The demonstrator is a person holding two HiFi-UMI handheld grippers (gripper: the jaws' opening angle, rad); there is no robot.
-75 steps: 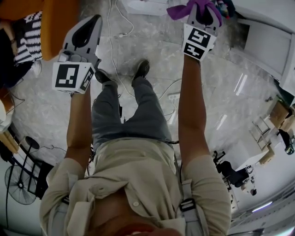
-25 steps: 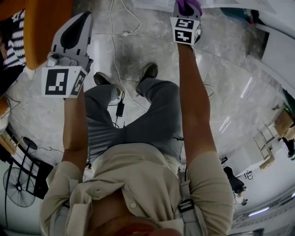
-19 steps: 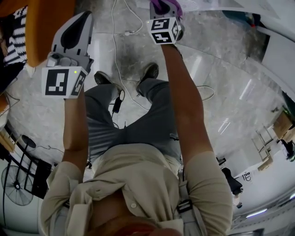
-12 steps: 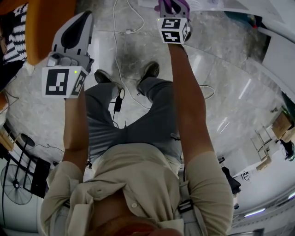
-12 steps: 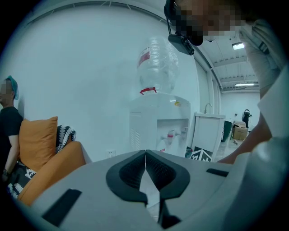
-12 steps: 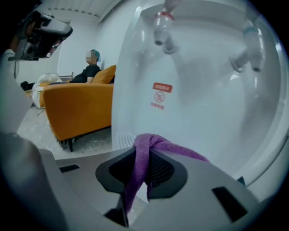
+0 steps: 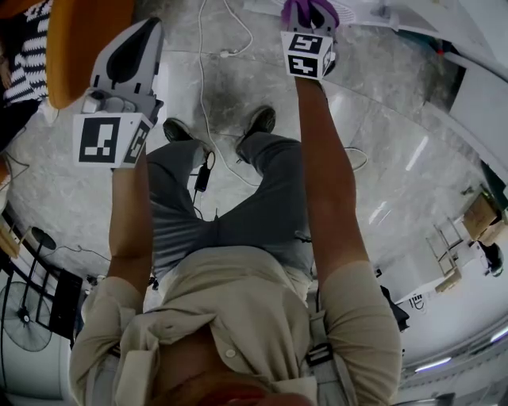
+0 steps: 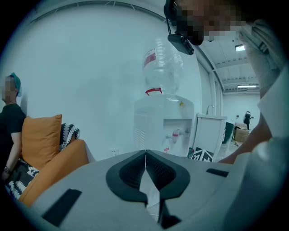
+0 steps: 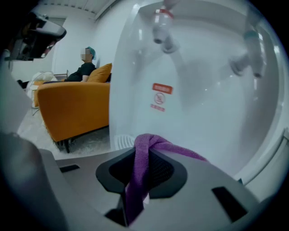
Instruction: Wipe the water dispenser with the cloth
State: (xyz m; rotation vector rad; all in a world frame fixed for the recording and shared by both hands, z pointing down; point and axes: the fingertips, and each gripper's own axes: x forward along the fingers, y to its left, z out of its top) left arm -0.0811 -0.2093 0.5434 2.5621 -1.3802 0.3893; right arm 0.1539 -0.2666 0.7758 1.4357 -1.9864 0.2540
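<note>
The white water dispenser [image 8: 163, 126] stands against the wall with a clear bottle [image 8: 161, 67] on top; the right gripper view shows its front panel [image 9: 194, 103] and two taps [image 9: 161, 27] close up. My right gripper [image 9: 143, 151] is shut on a purple cloth [image 9: 140, 167], held right against the dispenser's front below the taps. At the top edge of the head view the right gripper [image 7: 309, 20] reaches forward with the cloth [image 7: 308, 9]. My left gripper [image 8: 145, 155] is shut and empty, held back at the left [image 7: 131, 51], pointing toward the dispenser from a distance.
An orange sofa [image 8: 43, 153] with a patterned cushion stands left of the dispenser, with a person seated on it. A white cabinet [image 8: 210, 133] is to the dispenser's right. Cables [image 7: 208, 55] run across the marble floor by my feet. A fan [image 7: 20, 325] is low left.
My right gripper with the cloth moved forward and swung left then back right along the dispenser front. The left gripper stayed almost still.
</note>
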